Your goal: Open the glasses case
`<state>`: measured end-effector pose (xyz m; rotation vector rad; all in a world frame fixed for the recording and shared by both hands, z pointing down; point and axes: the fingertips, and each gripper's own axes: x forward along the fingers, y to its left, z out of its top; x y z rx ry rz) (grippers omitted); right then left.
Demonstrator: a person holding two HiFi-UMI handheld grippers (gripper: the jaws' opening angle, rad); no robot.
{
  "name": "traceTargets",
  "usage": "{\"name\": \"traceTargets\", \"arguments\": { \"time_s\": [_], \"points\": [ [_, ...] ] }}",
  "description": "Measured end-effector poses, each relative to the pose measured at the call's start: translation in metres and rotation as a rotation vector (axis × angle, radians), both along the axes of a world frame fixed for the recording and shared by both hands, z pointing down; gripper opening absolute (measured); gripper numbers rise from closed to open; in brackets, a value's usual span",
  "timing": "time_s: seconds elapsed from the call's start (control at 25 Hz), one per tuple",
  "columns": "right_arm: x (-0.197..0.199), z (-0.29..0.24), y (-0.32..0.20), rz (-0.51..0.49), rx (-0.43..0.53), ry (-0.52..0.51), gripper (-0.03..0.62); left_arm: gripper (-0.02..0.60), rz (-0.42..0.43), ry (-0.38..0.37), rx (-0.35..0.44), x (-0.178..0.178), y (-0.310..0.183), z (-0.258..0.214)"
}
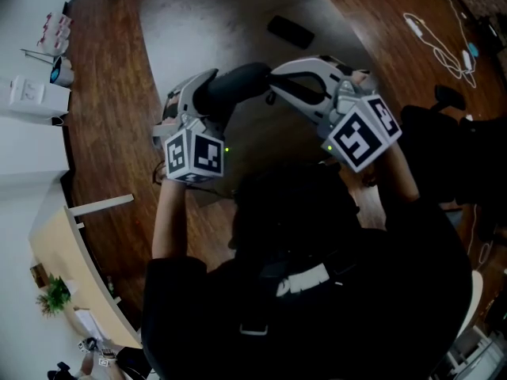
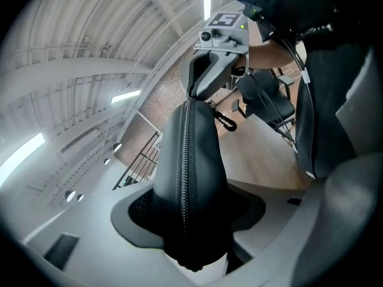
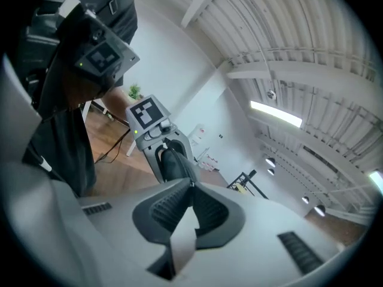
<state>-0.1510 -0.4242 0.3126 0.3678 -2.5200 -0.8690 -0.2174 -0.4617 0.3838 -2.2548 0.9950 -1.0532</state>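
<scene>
A black zipped glasses case (image 1: pixel 238 81) is held in the air between both grippers. My left gripper (image 1: pixel 207 93) is shut on one end of it; in the left gripper view the case (image 2: pixel 191 172) fills the jaws (image 2: pixel 191 220), with the zip line facing the camera. My right gripper (image 1: pixel 273 85) is at the other end, seen across the case as (image 2: pixel 200 82). In the right gripper view its jaws (image 3: pixel 191 185) are pinched together right at the case's zip end (image 3: pixel 173 160), on the small zipper pull. A black clip (image 2: pixel 224 121) hangs from that end.
Below is a wooden floor with a grey round mat (image 1: pixel 238 14) and a small dark object (image 1: pixel 291 30) on it. White cables (image 1: pixel 440 42) lie at the upper right. A pale desk edge and a plant (image 1: pixel 54 295) are at the left. A black chair (image 2: pixel 266 103) stands behind.
</scene>
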Motion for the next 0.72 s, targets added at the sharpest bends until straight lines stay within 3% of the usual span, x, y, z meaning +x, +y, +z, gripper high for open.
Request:
{"name": "traceTargets", "arguments": {
  "time_s": [0.24,0.36,0.52,0.64,0.72],
  "points": [
    [0.013,-0.001,-0.011,0.024,-0.027,-0.027,0.023,0.264,0.052,0.171,-0.029,0.008,0.009,-0.010],
    [0.015,-0.002,-0.013,0.010,-0.084,-0.076,0.021,0.264,0.098,0.321,-0.073,0.015,0.017,-0.016],
    [0.010,-0.001,-0.010,-0.020,-0.196,-0.188,0.017,0.262,0.139,0.556,-0.178,0.026,0.025,-0.021],
    [0.012,-0.004,-0.012,-0.009,-0.351,-0.335,0.009,0.263,0.145,0.658,-0.222,0.033,0.025,-0.020],
    [0.016,-0.005,-0.021,0.018,-0.431,-0.401,0.011,0.263,0.124,0.686,-0.222,0.034,0.020,-0.019]
  ]
}}
